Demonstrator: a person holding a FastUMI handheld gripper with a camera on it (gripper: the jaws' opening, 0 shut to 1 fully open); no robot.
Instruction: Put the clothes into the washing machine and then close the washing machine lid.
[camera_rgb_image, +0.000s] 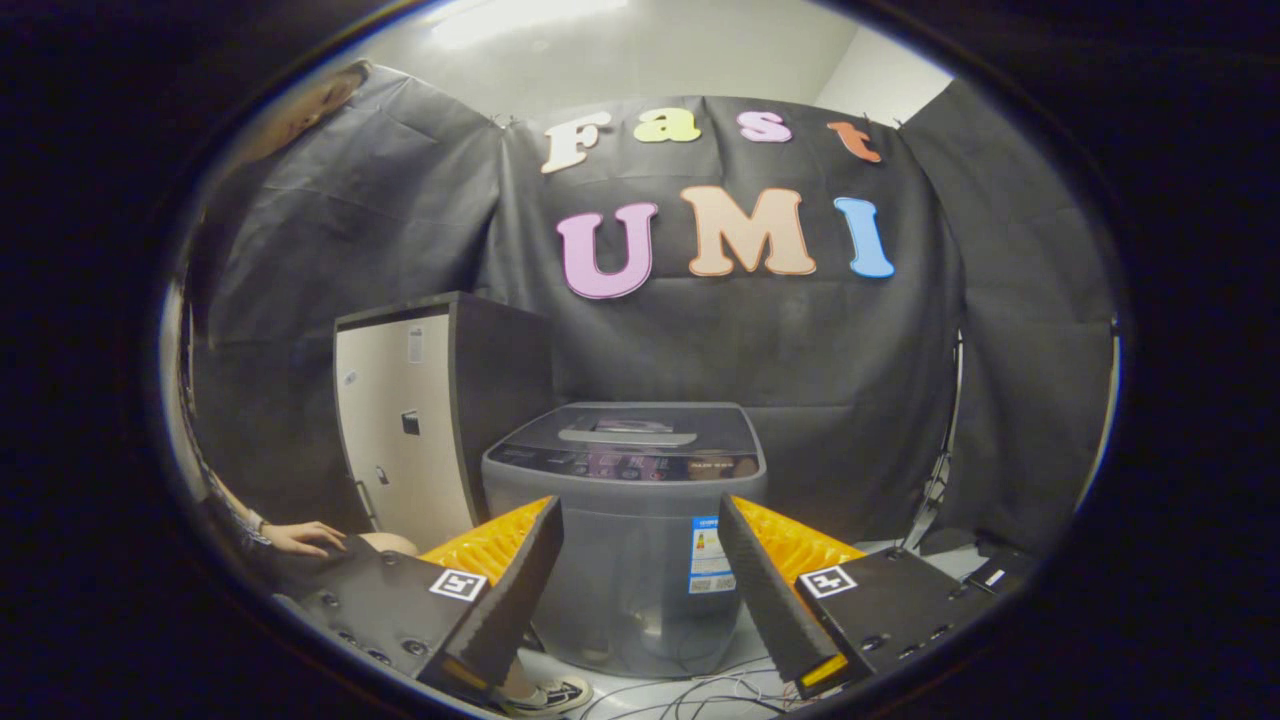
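While my hand-held gripper (640, 590) hangs with fingers spread and nothing between them, the washing machine (625, 540) ahead looks rigid; its lid (628, 428) (handle ridge, probably light) suits gripping.

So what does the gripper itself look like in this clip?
The gripper has two wedge-shaped fingers with ribbed inner faces, each on a flat black plate with bolt heads and a square black-and-white tag. A hand beside it wears a patterned sleeve.
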